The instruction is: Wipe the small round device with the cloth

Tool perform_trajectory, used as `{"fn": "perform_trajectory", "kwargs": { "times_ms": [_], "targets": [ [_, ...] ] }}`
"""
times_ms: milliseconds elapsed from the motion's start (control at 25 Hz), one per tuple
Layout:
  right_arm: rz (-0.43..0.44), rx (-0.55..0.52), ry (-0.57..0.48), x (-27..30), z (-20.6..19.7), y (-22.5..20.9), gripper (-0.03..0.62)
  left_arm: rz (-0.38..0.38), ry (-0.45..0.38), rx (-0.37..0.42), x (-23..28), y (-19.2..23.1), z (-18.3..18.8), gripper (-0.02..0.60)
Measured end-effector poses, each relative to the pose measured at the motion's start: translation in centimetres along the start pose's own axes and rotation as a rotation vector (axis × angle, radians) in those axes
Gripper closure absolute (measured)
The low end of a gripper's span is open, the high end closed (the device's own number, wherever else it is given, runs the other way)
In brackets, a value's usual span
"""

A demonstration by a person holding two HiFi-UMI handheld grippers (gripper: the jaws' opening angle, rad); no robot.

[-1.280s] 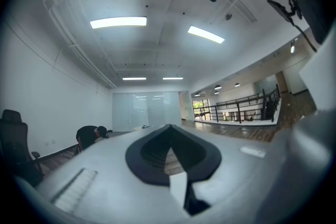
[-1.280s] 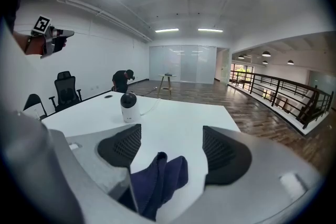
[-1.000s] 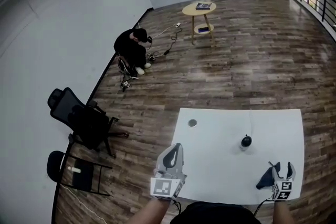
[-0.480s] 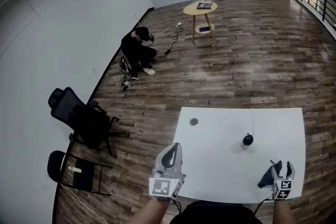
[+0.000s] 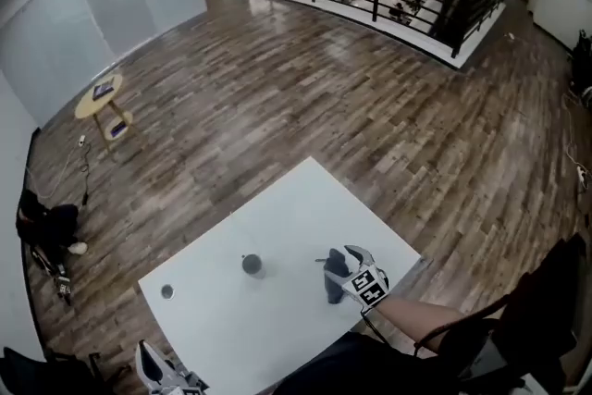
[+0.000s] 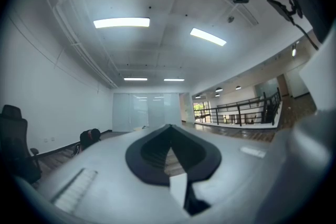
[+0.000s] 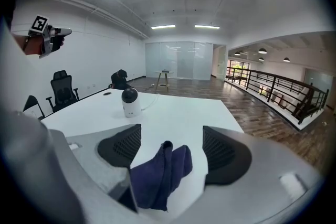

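The small round device [image 5: 252,265], black on top and white below, stands upright on the white table [image 5: 277,222]. In the right gripper view the device [image 7: 130,102] is ahead and a little left. A dark blue cloth [image 7: 160,176] lies bunched between the wide-apart jaws of my right gripper [image 7: 172,138], which is open. In the head view my right gripper [image 5: 344,268] rests near the table's right corner with the cloth [image 5: 333,280] at its tips. My left gripper [image 6: 169,139] is shut on nothing and points out into the room; the head view shows my left gripper [image 5: 157,372] at the bottom edge.
A small dark disc [image 5: 166,291] lies near the table's left corner. A thin cable [image 7: 150,101] runs back from the device. A dark chair [image 5: 555,291] stands right of the table. A round side table [image 5: 104,102] and a crouching person [image 5: 46,227] are far left.
The head view has swung sharply, so the table now sits diagonally. My left gripper has gone from the table's front edge to the bottom left corner. My right gripper stays at the cloth.
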State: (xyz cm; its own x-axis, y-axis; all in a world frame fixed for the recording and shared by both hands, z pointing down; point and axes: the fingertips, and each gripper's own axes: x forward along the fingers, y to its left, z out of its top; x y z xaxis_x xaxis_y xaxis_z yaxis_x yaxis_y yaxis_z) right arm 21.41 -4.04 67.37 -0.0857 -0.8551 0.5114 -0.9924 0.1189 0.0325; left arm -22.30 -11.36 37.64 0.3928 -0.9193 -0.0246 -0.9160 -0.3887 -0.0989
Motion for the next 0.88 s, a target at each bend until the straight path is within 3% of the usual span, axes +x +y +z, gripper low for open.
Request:
{"fn": "perform_trajectory", "kwargs": {
  "times_ms": [360,880],
  "targets": [
    [0.048,-0.12,0.089,2.4,-1.1,2.7,0.233,0.043,0.013,-0.009,-0.7,2.9,-1.1,0.575],
    [0.08,-0.163,0.259,1.6,-6.3,1.9,0.233,0.12,0.082,0.015,-4.9,3.4,-0.6,0.575]
  ]
}}
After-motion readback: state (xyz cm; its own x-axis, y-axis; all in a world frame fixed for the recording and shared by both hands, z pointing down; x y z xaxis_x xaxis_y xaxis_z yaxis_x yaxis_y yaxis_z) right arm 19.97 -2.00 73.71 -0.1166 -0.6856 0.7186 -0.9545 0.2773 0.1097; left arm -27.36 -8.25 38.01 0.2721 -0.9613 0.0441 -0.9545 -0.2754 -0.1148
